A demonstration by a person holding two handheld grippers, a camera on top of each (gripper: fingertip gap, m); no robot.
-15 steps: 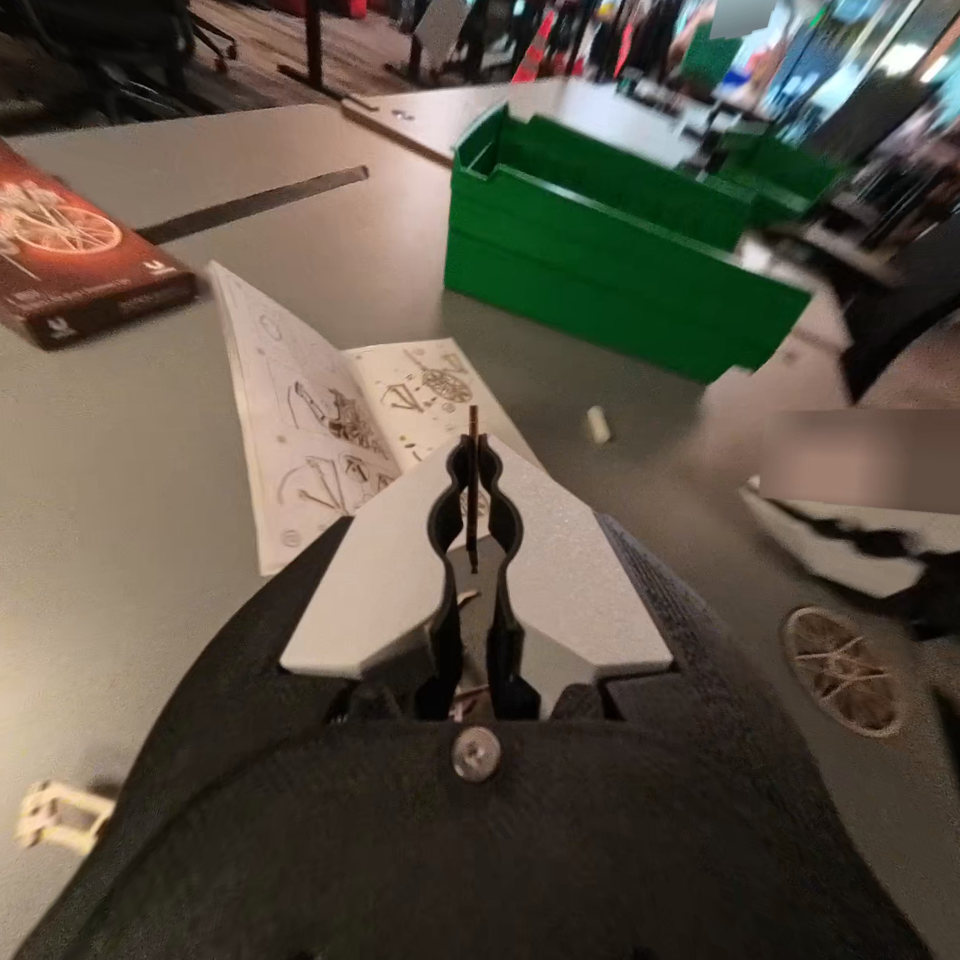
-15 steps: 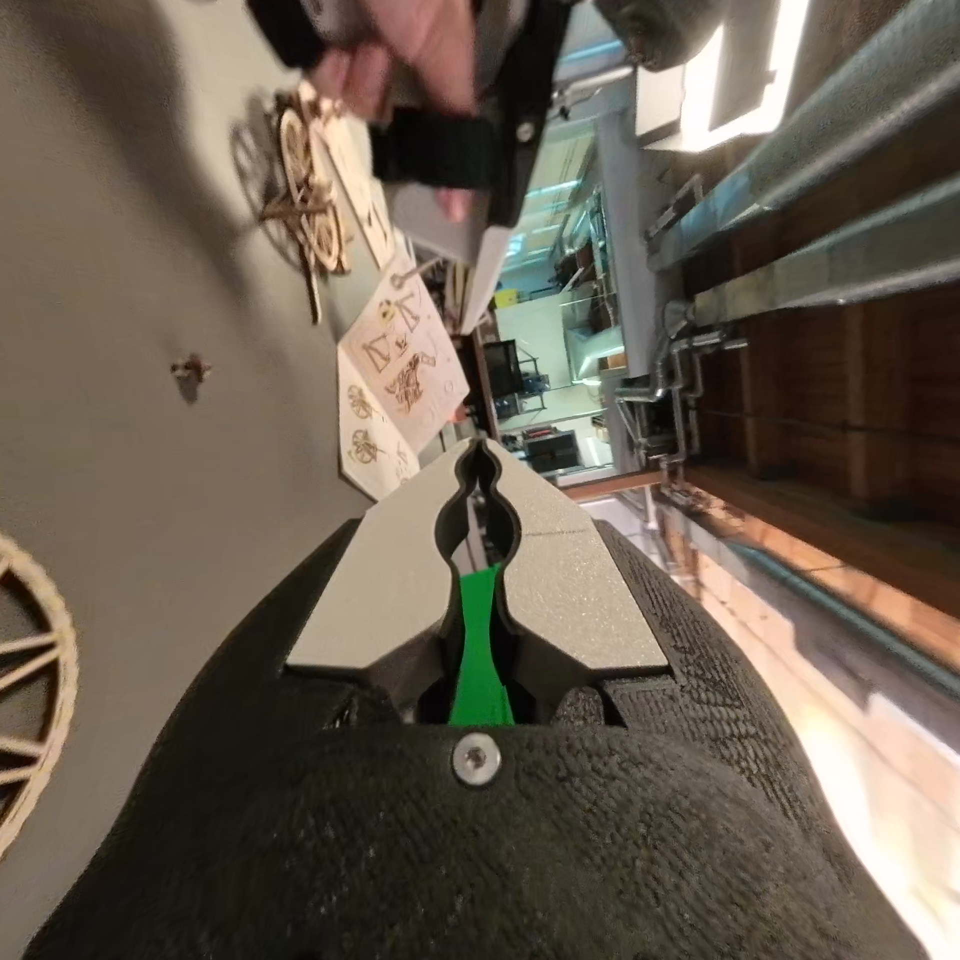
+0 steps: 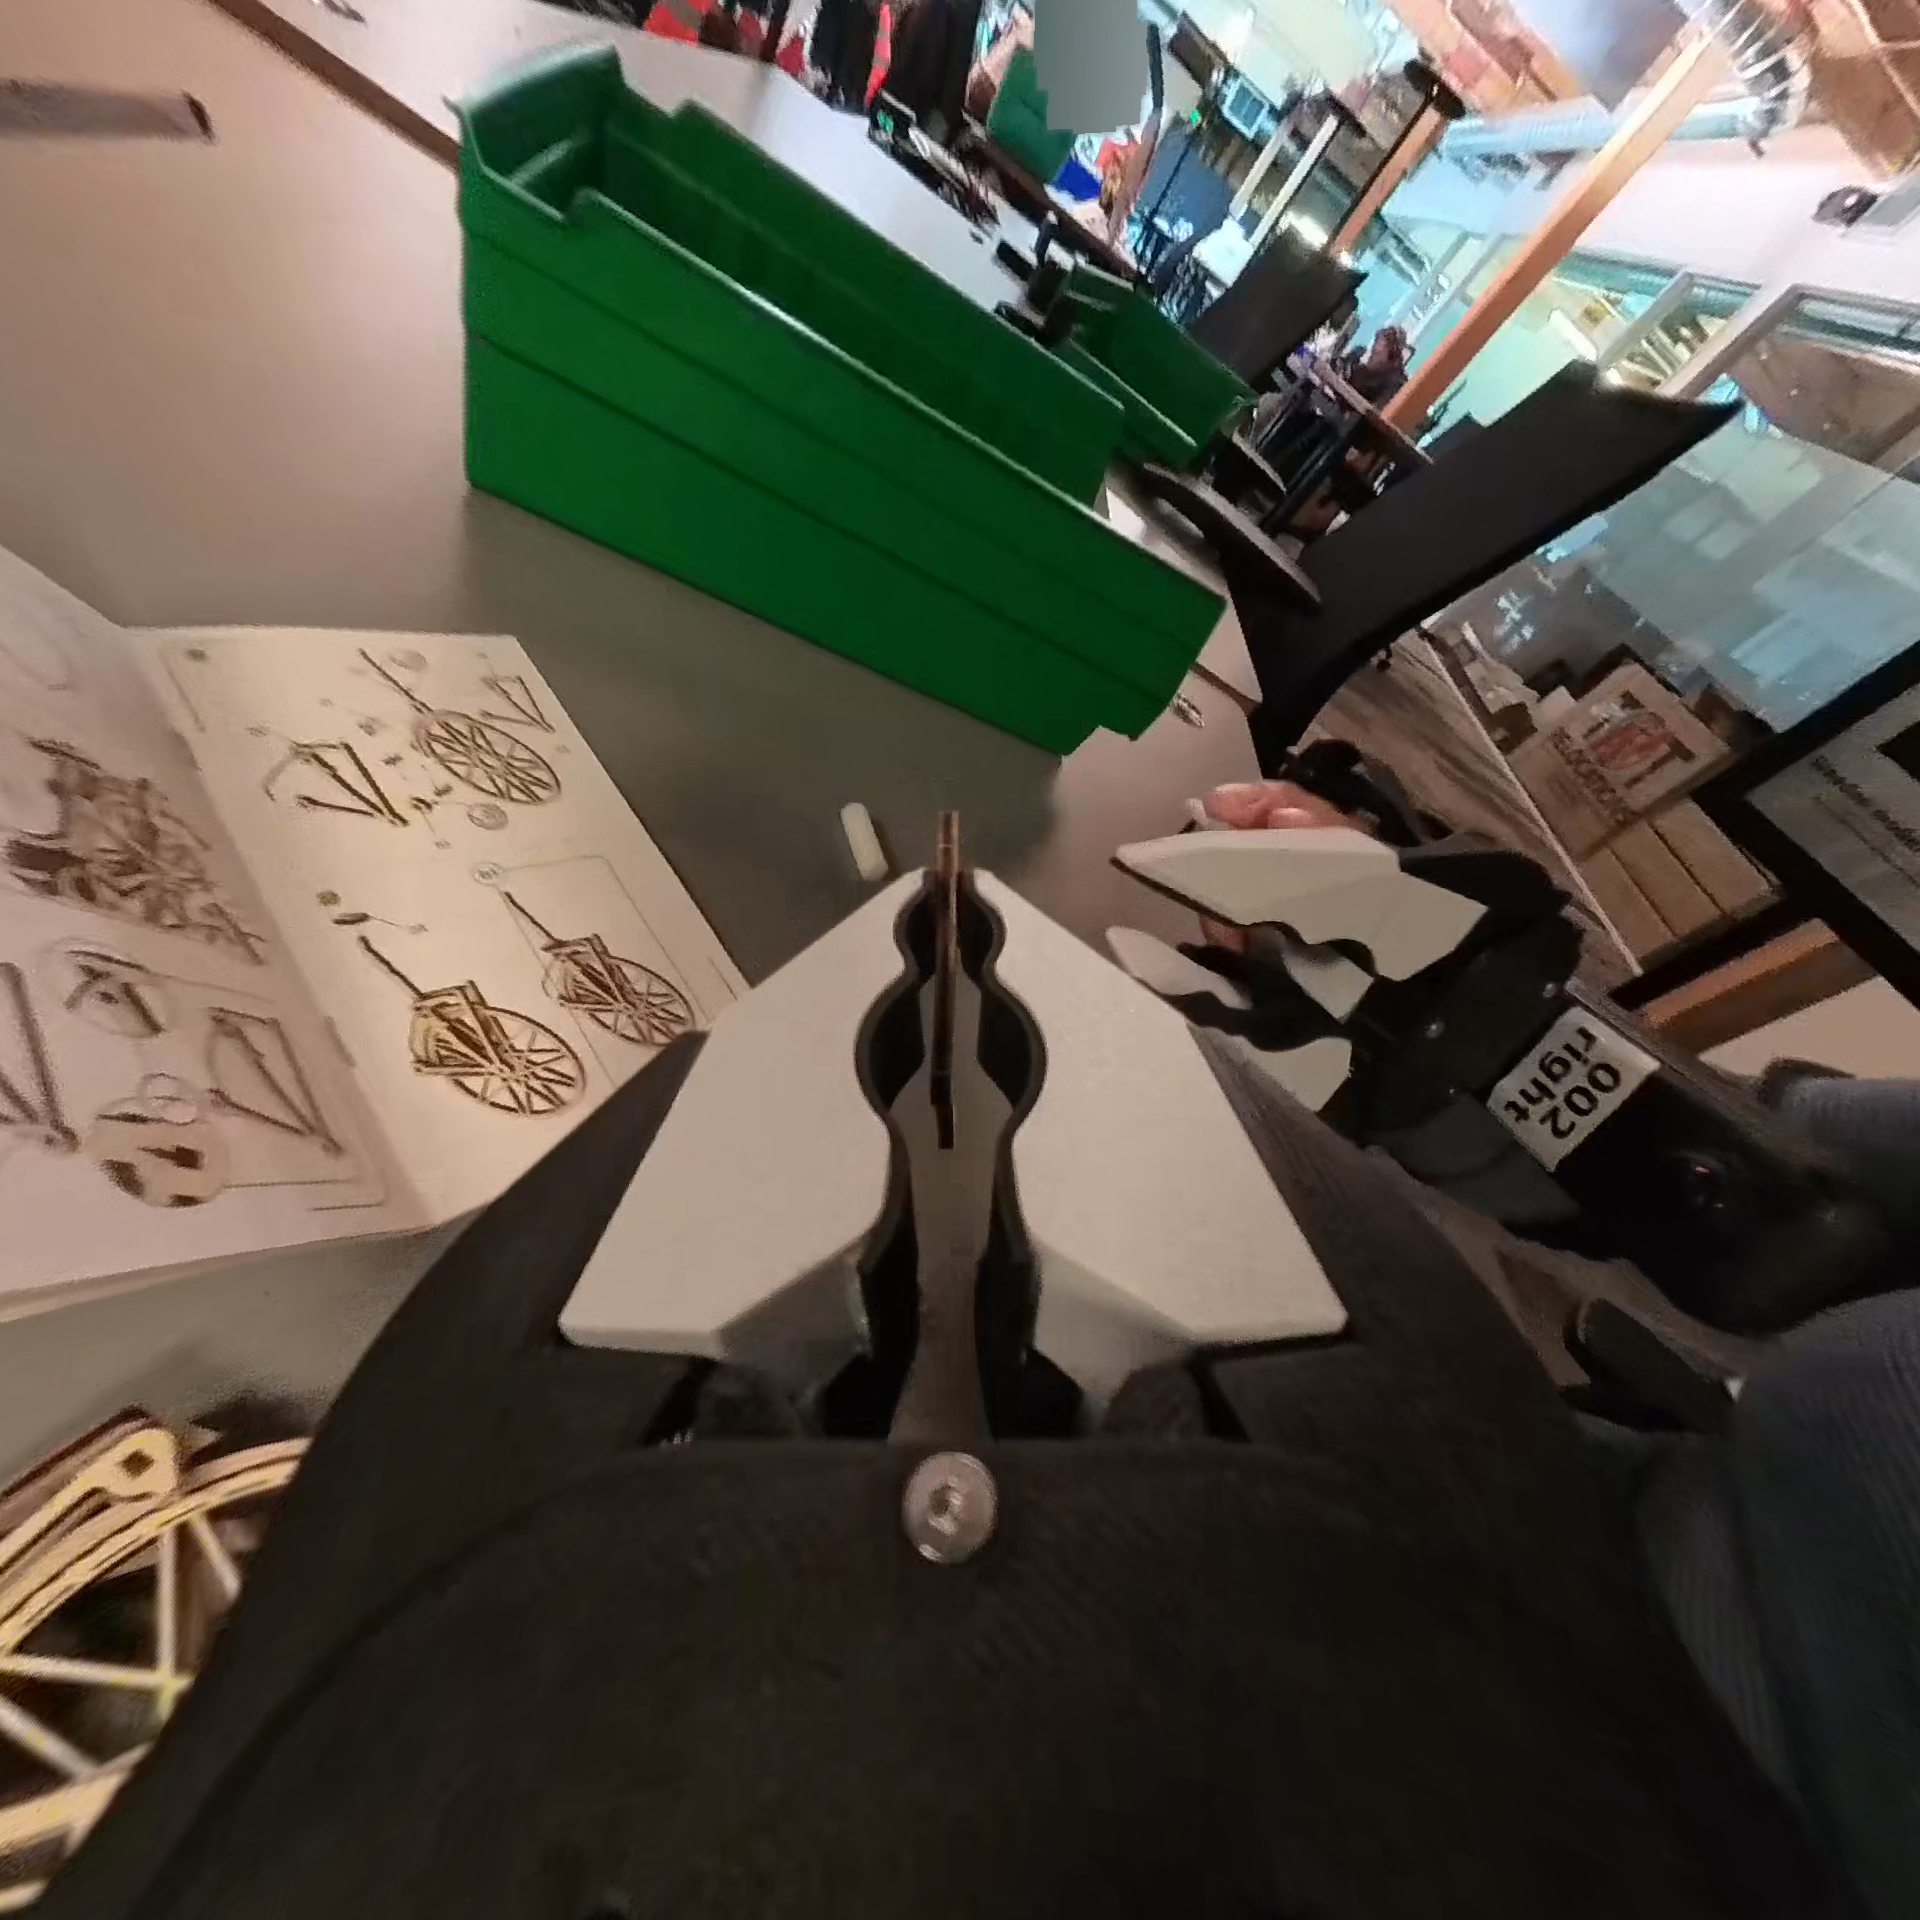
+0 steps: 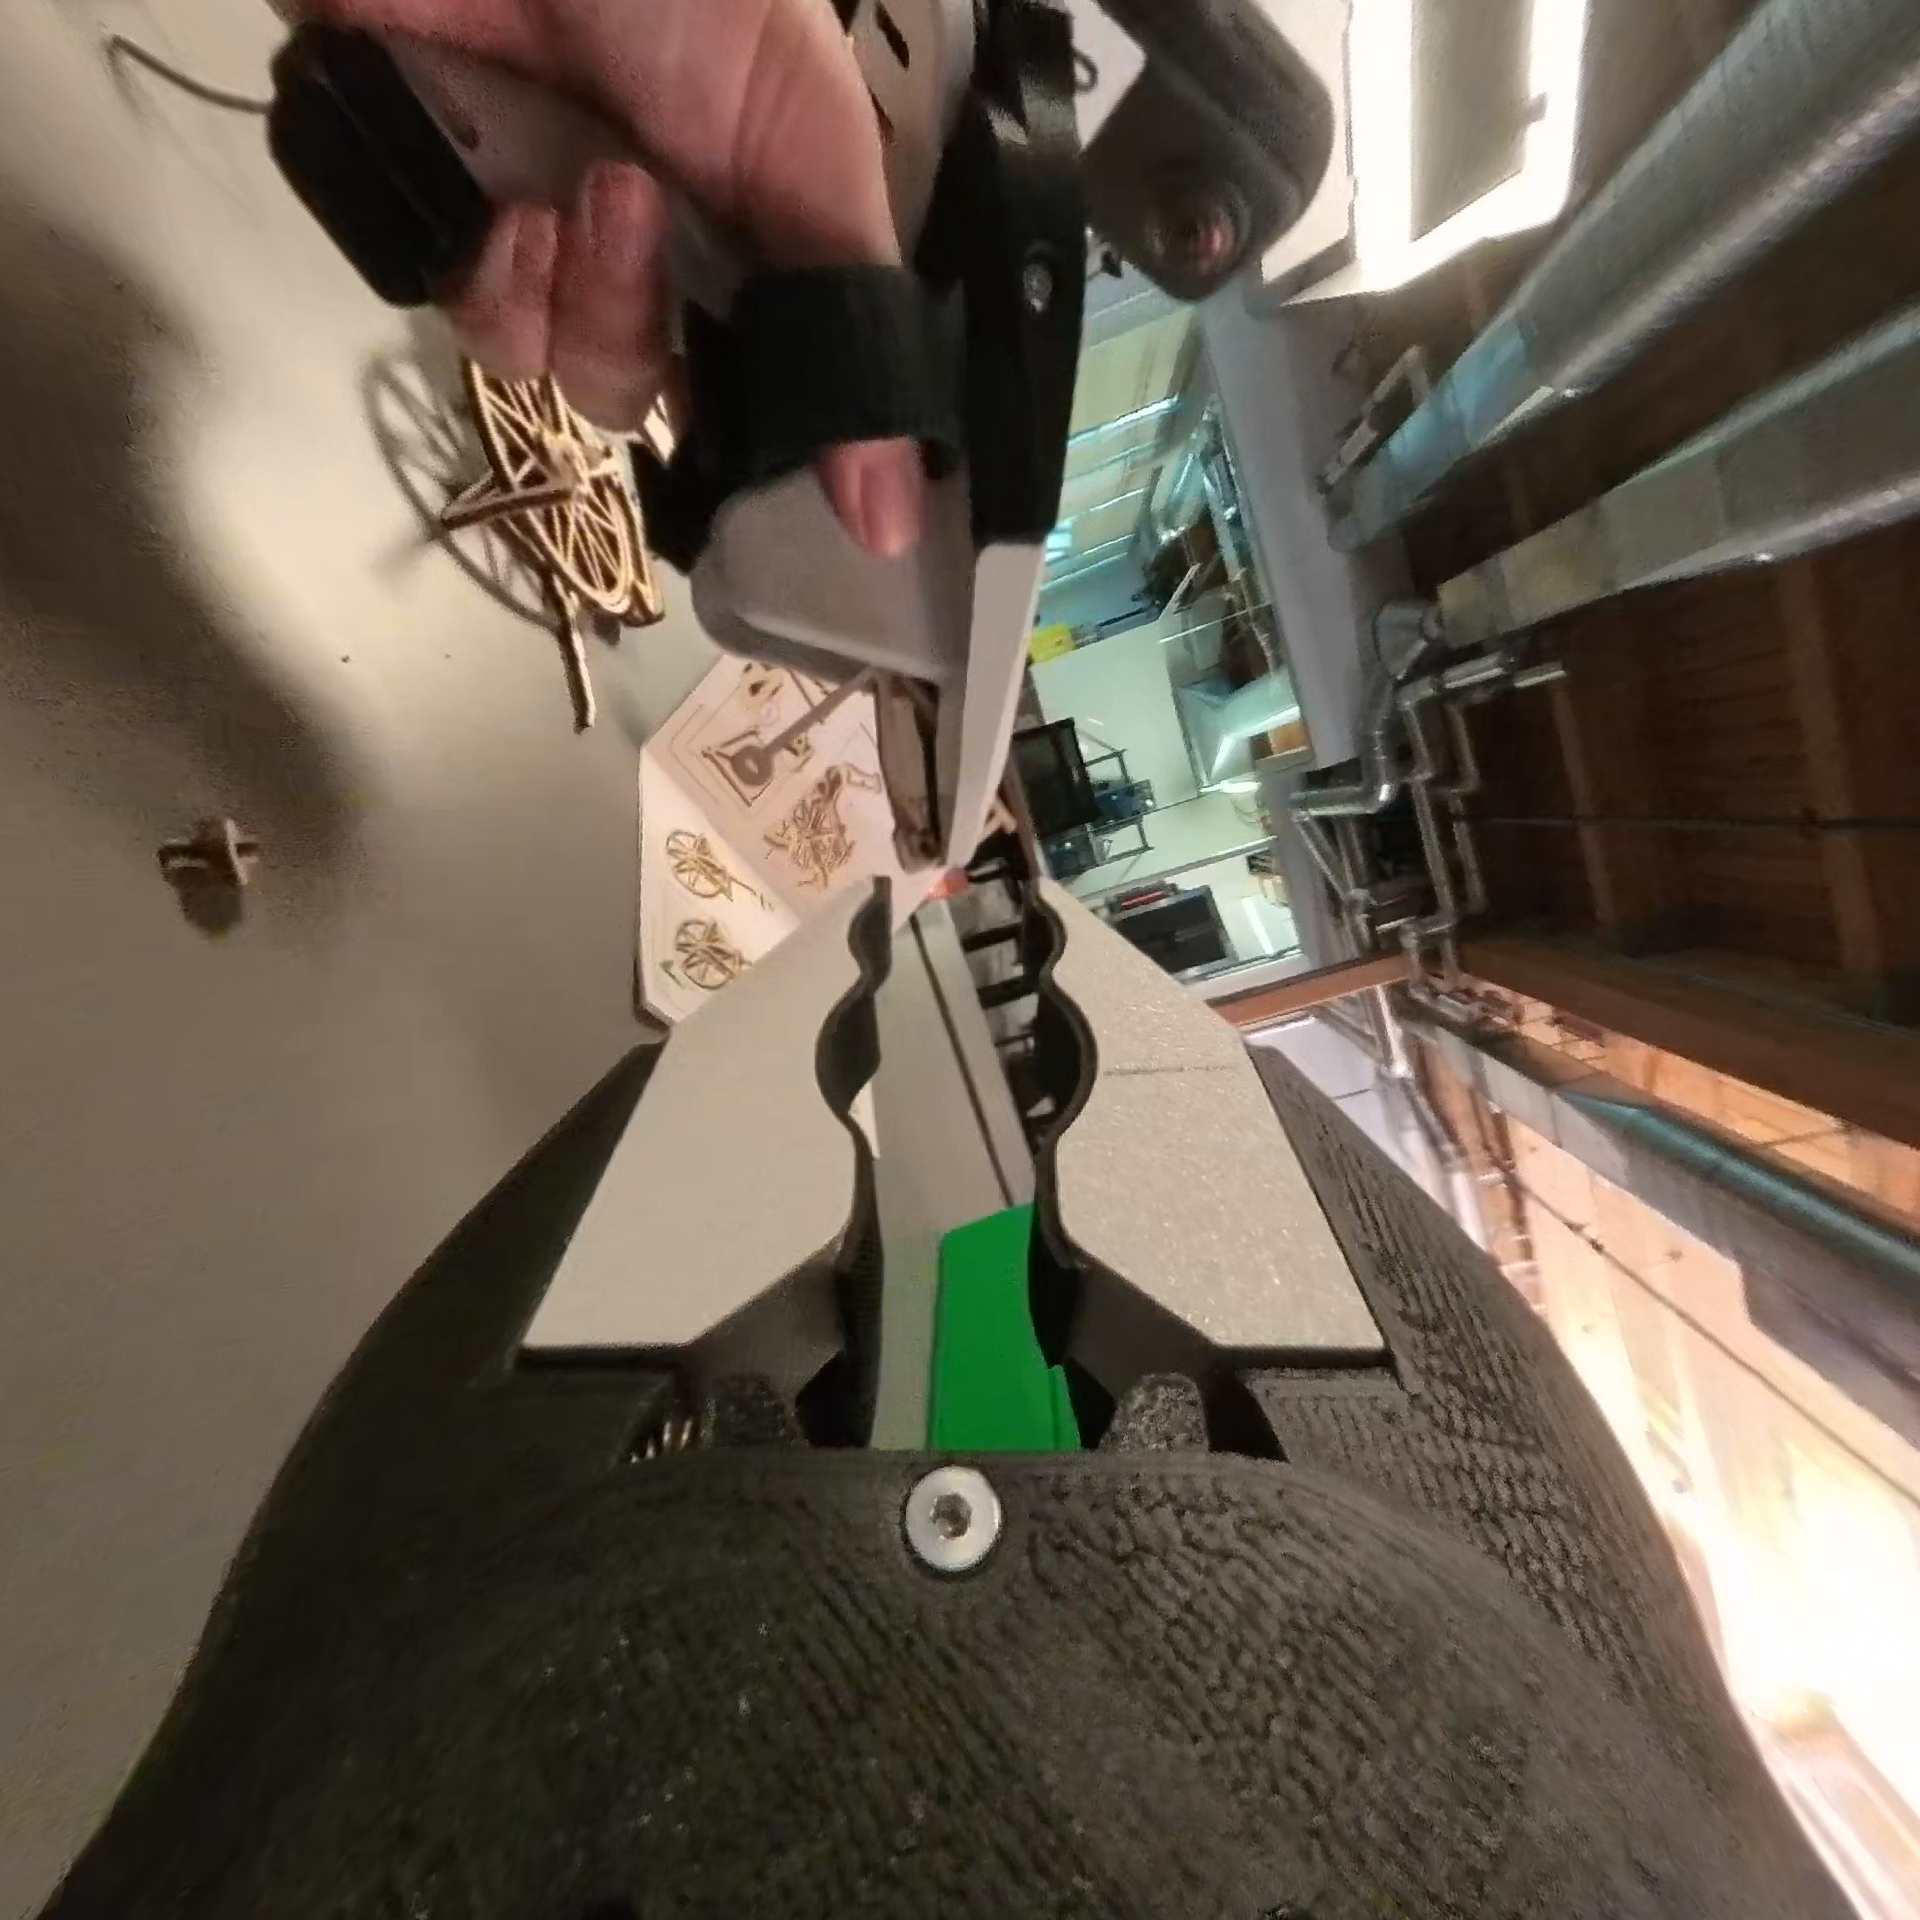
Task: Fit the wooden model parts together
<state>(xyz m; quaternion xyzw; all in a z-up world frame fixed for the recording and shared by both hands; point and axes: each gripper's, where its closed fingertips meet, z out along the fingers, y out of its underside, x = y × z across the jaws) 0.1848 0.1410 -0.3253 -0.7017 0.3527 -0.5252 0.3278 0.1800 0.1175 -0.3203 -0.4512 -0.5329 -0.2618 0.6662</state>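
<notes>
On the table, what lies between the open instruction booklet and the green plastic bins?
In the left wrist view, only one small white cylindrical piece lies on the grey table between the open instruction booklet and the green plastic bins.

Bright indoor light, glare at right edge, strong fisheye warp, motion blur on bkgd and edges.

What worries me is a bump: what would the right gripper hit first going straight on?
Probably the thin wooden part clamped in the left gripper, just ahead of the open right gripper; depth is unclear.
</notes>
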